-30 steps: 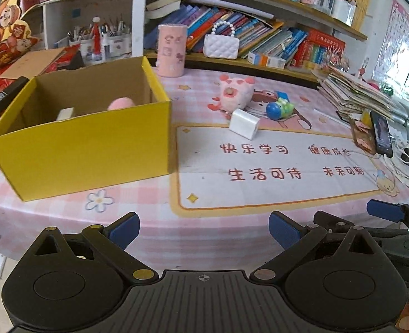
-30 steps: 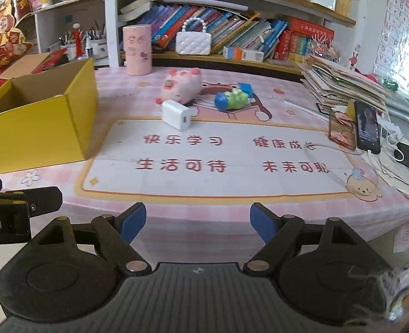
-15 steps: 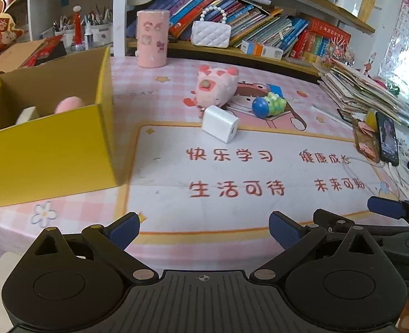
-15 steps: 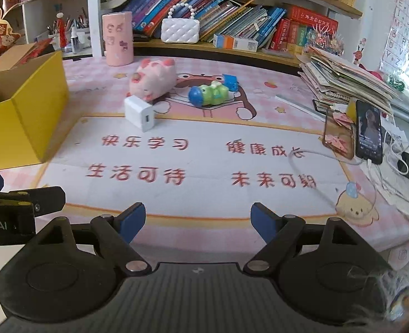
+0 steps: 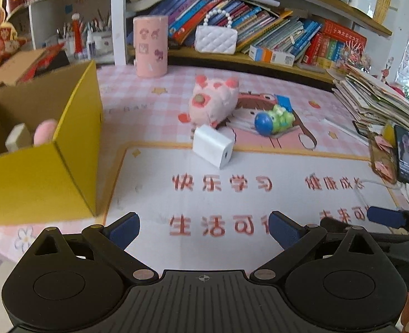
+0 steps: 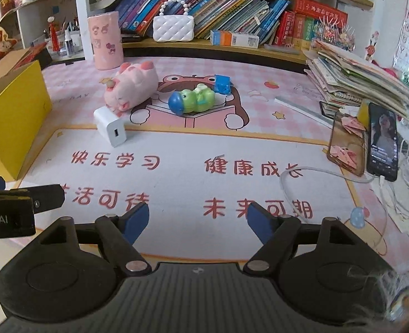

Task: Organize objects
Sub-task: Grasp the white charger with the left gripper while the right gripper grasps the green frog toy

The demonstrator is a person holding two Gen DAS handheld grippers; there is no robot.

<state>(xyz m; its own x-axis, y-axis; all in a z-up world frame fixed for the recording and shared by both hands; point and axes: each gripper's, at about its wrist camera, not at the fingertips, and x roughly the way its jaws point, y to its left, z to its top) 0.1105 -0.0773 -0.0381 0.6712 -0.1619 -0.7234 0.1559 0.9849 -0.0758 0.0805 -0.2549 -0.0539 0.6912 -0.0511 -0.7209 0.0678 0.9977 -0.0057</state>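
Left claw [image 5: 204, 226]: spread wide, blue pads empty, low over the near edge of the table [image 5: 149, 105].
Right claw [image 6: 198, 220]: also wide apart, holding nothing, above the printed mat.
White charger [image 5: 212, 149]: small glossy cube with a port on its near face, at 12 o'clock from the left claw, touching the plush.
Pink plush pig [image 5: 211, 104]: soft, spotted, lying on its side just behind the charger.
Green toy [image 6: 192, 101]: blue-headed caterpillar shape, at 3 o'clock of the pig, a small blue block [image 6: 222, 83] just behind it.
Yellow box [image 5: 40, 166]: open cardboard, at 9 o'clock; a pink item and a pale block lie inside.
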